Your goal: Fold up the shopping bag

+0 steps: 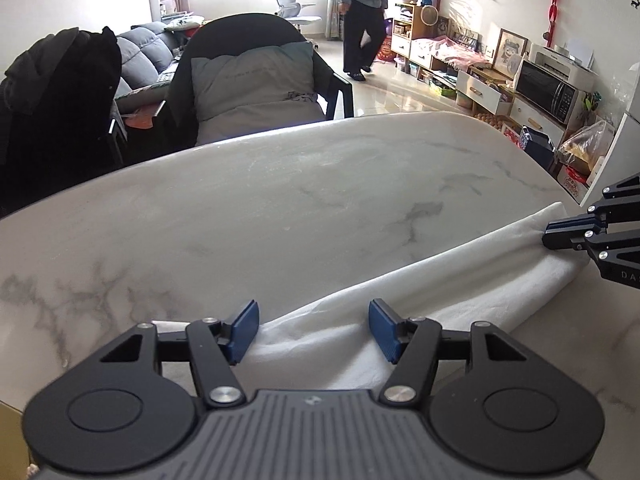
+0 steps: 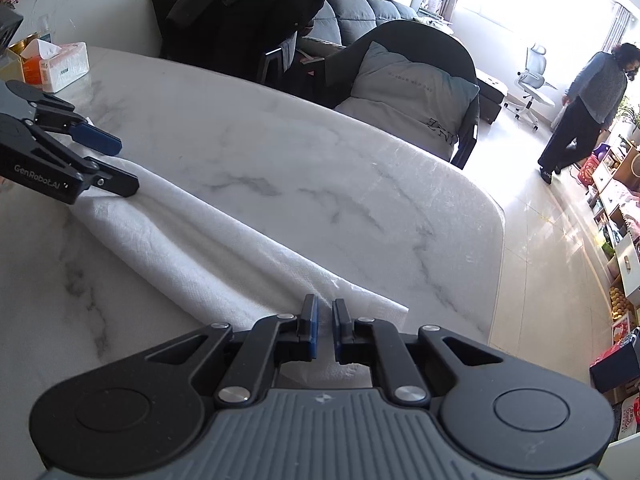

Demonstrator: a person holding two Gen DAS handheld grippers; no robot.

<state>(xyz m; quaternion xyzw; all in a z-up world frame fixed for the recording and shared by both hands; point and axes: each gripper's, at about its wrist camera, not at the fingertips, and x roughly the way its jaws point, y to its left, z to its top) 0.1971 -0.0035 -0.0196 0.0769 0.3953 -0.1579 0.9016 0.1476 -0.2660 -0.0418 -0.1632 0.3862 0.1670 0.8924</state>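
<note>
The left gripper (image 1: 312, 330) has its fingers spread apart over one end of the white shopping bag (image 2: 192, 240), which lies as a long strip on the marble worktop (image 1: 240, 200). The right gripper (image 2: 325, 330) fingers pinch the bag's other end.

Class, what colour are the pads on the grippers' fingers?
Blue, on black fingers; the left gripper's pads show it best in the left wrist view.

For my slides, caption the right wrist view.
Right gripper pinches one end of the folded white bag on the table; left gripper open at the other.
</note>
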